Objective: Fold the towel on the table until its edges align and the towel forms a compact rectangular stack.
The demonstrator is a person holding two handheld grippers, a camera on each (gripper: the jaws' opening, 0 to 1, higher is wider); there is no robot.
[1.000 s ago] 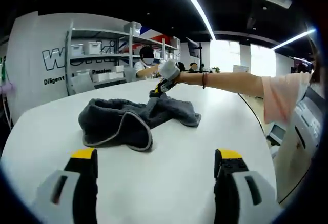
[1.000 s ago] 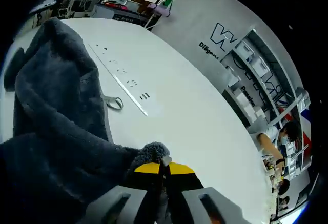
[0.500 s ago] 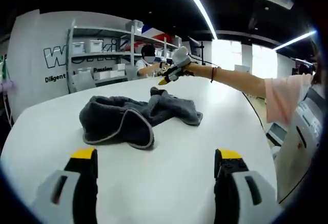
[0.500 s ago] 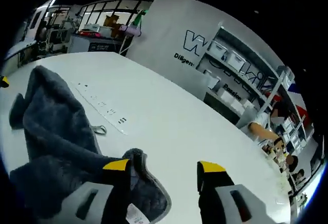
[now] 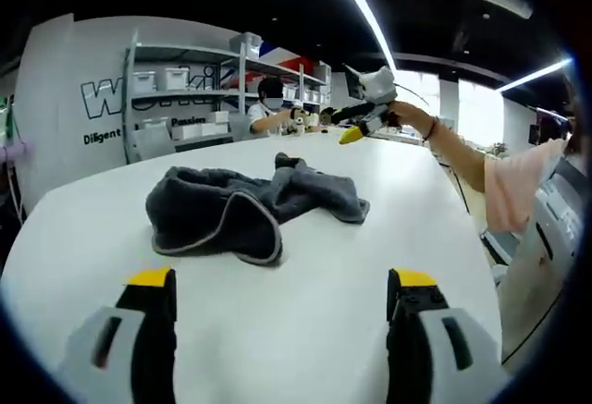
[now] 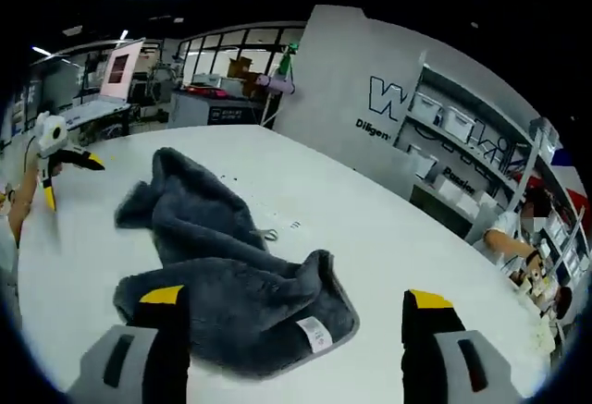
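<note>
A dark grey towel (image 5: pixel 248 208) lies crumpled on the white table (image 5: pixel 305 330), its pale-edged hem curled up at the front. My left gripper (image 5: pixel 282 279) stands open just above the table, well short of the towel. Beyond the towel, a hand holds my right gripper (image 5: pixel 356 129) in the air. From the right gripper view the towel (image 6: pixel 217 265) spreads close in front, its white label (image 6: pixel 314 333) facing up. My right gripper (image 6: pixel 296 298) is open, above the towel's near edge, holding nothing. The left gripper (image 6: pixel 72 180) appears at the far left, open.
Metal shelves with white boxes (image 5: pixel 176 80) stand behind the table against a grey lettered wall (image 6: pixel 388 108). A person (image 5: pixel 268 108) works near the shelves. The outstretched arm and pink sleeve (image 5: pixel 509 182) cross the right side. Desks (image 6: pixel 203 104) stand farther back.
My right gripper has opened, let go of the towel's corner and risen up and back from it. The corner has dropped onto the table. My left gripper has stayed put.
</note>
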